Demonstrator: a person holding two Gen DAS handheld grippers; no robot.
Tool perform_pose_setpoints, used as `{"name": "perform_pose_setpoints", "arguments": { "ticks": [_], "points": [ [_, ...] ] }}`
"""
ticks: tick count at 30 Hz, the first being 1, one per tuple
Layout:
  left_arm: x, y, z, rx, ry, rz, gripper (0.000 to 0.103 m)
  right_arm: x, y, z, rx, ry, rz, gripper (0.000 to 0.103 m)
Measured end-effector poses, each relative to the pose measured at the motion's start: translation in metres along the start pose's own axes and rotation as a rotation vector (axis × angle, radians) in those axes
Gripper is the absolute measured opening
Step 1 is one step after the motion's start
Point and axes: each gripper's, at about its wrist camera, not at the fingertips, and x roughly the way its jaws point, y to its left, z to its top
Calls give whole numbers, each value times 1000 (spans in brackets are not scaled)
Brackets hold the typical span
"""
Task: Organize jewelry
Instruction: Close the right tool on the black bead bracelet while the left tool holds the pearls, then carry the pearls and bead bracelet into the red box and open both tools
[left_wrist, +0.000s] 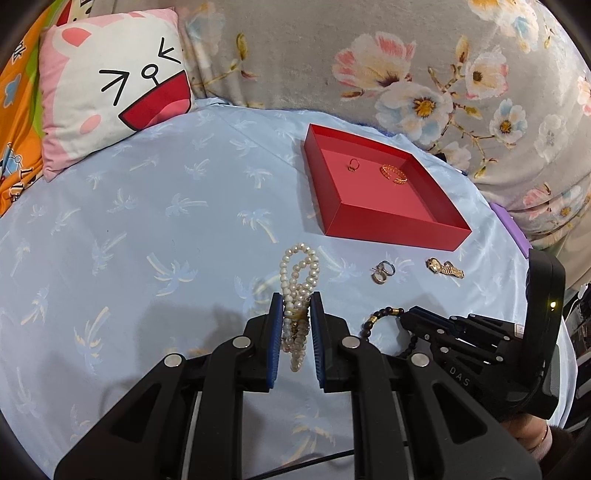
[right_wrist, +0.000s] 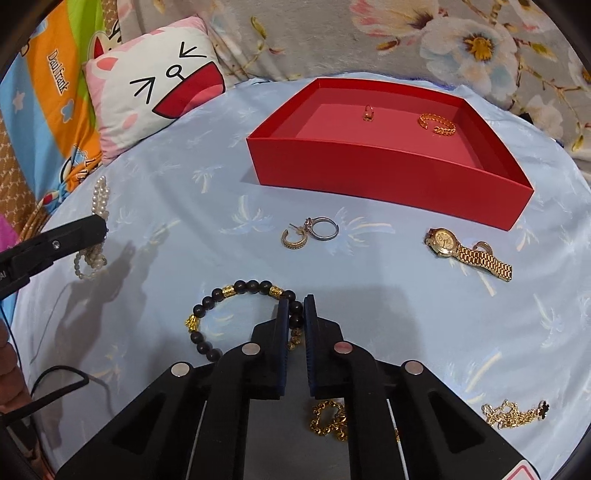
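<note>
Pearl necklace (left_wrist: 297, 295) pinched in left gripper (left_wrist: 295, 306), bunched strands dangling; bead bracelet (right_wrist: 236, 314) pinched in right gripper (right_wrist: 296, 306), low over the bedsheet (right_wrist: 166, 206).
Carry both toward the red box (right_wrist: 388, 177) at 1 o'clock; lift well clear of its near wall, lower inside beside the gold bangle (right_wrist: 437, 123), then release gently.

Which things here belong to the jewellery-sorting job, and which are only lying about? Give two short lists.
Part of the job:
- red box
- ring and gold bangle inside it
- pearl strand in the left tongs
- dark bead bracelet in the right tongs
- gold watch
- hoop earring
- silver ring
- gold chains

Just lying about:
- cartoon pillow
- floral blanket
</note>
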Motion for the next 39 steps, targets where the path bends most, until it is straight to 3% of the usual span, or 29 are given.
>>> {"name": "perform_pose_setpoints", "arguments": {
  "ticks": [11,21,26,35,39],
  "points": [
    [-8,-25,14,49,-18,-30,14,-52,-16,9,37,-113,-6,7],
    [14,-75,87,131,-65,-117,14,-101,-68,85,22,-251,-64,7],
    [59,-99,128,162,-79,-95,14,-69,-91,131,38,-243,-57,7],
    [152,-105,168,127,-4,-61,14,19,-132,184,136,-158,22,7],
    [185,-103,172,118,47,-25,14,52,-143,192,141,-83,-32,7]
  ]
}}
